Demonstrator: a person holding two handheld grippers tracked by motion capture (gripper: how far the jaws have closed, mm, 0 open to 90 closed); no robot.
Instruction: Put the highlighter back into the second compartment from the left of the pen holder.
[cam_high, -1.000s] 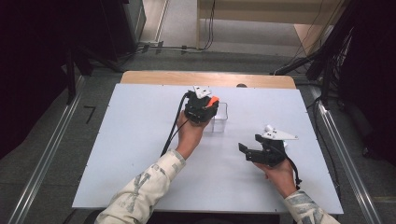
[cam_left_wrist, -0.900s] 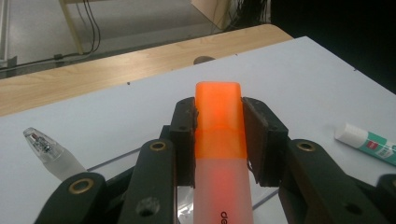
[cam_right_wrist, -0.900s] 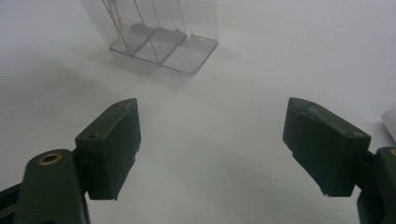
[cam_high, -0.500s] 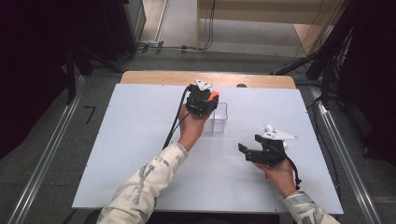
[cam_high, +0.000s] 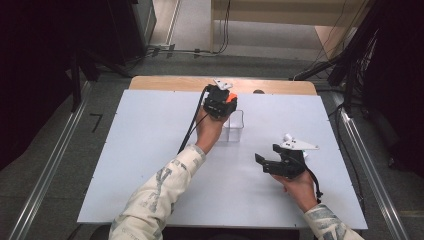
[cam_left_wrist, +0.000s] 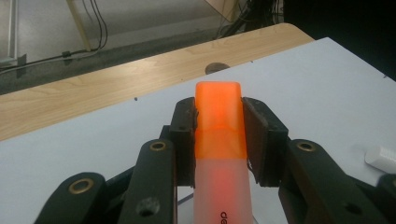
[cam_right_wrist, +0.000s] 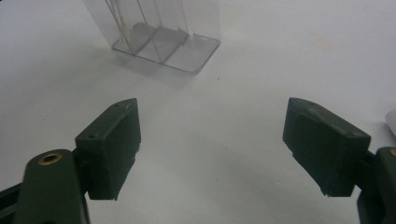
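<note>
Jaws of the left gripper (cam_left_wrist: 218, 140) grip an orange marker (cam_left_wrist: 218, 116), held above the clear holder (cam_high: 234, 125) at the far middle of the bench (cam_high: 125, 165). Best is to tip it upright over one compartment before release. Right gripper (cam_high: 270, 162) rests open, near right.

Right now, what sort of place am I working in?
Probably a lab or recording workspace, not a home: a bare white table on a wooden bench, cables trailing across a grey floor, dark equipment racks at the sides. On the table stands a clear container.
</note>
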